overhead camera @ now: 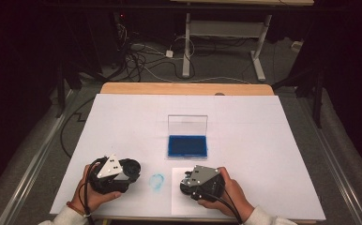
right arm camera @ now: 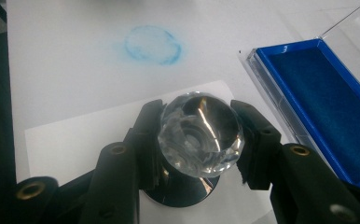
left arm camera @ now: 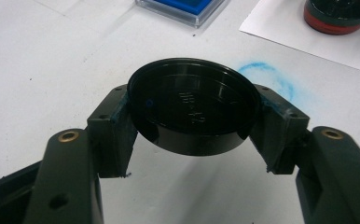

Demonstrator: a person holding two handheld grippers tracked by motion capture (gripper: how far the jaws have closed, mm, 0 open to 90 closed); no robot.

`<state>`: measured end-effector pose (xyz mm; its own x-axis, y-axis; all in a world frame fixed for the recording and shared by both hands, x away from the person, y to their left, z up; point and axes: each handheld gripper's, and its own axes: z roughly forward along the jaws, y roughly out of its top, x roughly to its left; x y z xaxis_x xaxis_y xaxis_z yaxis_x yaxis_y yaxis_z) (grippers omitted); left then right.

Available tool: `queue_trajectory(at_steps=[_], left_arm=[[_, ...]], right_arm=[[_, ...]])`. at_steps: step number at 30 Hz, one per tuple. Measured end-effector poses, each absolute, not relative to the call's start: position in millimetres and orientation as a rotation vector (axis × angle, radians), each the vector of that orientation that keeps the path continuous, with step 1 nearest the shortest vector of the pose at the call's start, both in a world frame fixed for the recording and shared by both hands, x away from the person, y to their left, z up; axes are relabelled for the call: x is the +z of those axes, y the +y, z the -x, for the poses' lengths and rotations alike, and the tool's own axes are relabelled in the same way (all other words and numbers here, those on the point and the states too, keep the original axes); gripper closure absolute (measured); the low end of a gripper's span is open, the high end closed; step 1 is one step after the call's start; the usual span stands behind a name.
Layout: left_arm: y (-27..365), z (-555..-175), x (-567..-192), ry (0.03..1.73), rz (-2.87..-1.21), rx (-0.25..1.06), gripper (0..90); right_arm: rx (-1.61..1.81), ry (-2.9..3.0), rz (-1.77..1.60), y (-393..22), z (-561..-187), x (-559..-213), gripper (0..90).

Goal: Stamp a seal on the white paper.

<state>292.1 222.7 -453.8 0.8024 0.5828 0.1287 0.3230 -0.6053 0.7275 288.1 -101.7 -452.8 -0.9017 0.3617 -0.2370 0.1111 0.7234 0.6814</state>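
Stamp and cap gripped separately above the white table sheet.

The black round cap (left arm camera: 192,109) is clamped between the pads of the left gripper (overhead camera: 130,169), at the lower left of the high view; in the left gripper view it is seen at frame centre with its hollow inside turned up, held clear of the sheet. The stamp (right arm camera: 200,133), with its clear faceted knob, is clamped at the knob by the right gripper (overhead camera: 186,180), at lower centre of the high view, over a small paper sheet (overhead camera: 179,206). A blue ring-shaped print (overhead camera: 156,181) is located between the two grippers. The open blue ink pad (overhead camera: 187,146), lid raised, is placed just above them, at frame centre.
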Motion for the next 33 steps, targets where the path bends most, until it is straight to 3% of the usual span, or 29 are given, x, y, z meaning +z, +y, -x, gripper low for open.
queue_trajectory(at_steps=[14, 24, 33], left_arm=[[225, -292, -452, 0.666, -2.254, 0.470, 36.5], [226, -292, -452, 0.668, -2.253, 0.470, 36.5], [224, -293, -455, 0.664, -2.262, 0.455, 36.5]], right_arm=[[0.966, 2.600, -0.399, -101, -292, -448, 57.3], [1.177, 2.458, -0.483, -131, -296, -409, 57.1], [1.217, 2.395, -0.534, -154, -301, -398, 57.2]])
